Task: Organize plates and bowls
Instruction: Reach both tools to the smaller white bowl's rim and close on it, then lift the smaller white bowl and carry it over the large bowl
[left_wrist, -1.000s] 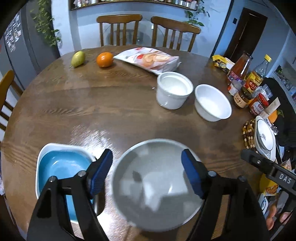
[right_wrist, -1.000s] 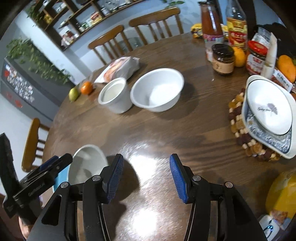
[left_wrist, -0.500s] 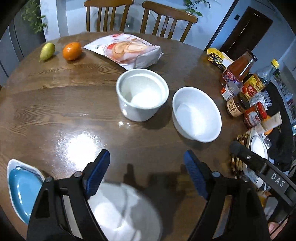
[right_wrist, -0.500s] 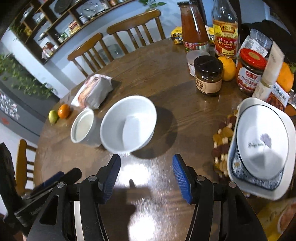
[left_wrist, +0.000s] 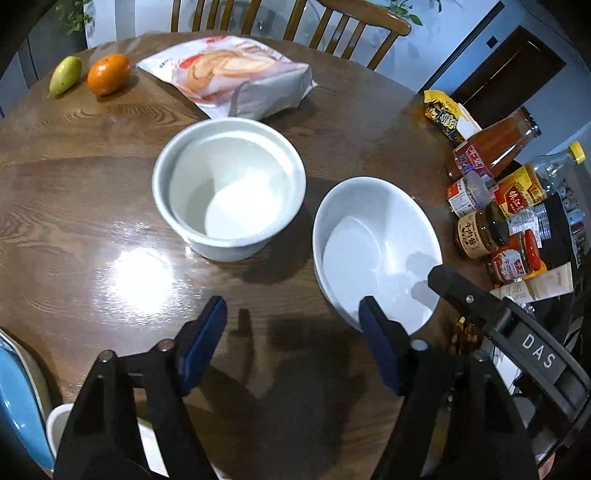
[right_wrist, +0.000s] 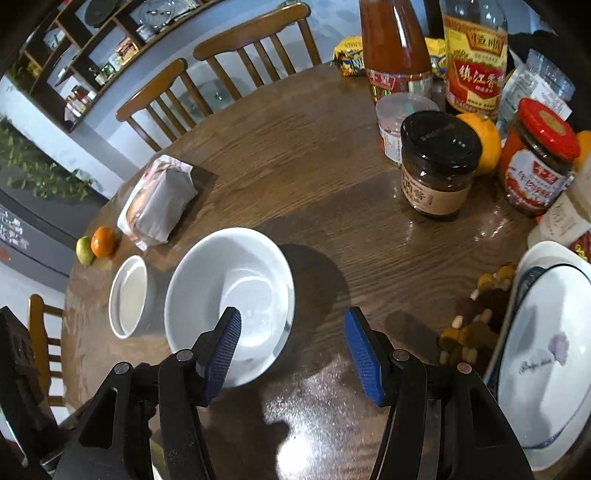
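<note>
Left wrist view: two white bowls (left_wrist: 376, 247), two chairs (left_wrist: 295, 18).

This is a home dining room. A round wooden bench (right_wrist: 295, 177) is ringed by slatted wooden chairs (right_wrist: 255, 48), and wall shelves (right_wrist: 110, 48) behind them hold jars and cookware. On the bench stand household foodstuffs: sauce bottles (right_wrist: 397, 48), jars of paste (right_wrist: 437, 162), a bag of pastries (left_wrist: 229, 77), an orange (left_wrist: 108, 73) and a green fruit (left_wrist: 65, 75). White bowls (left_wrist: 229, 184) sit among them, and leafy plants (right_wrist: 40, 173) trail along the wall.
</note>
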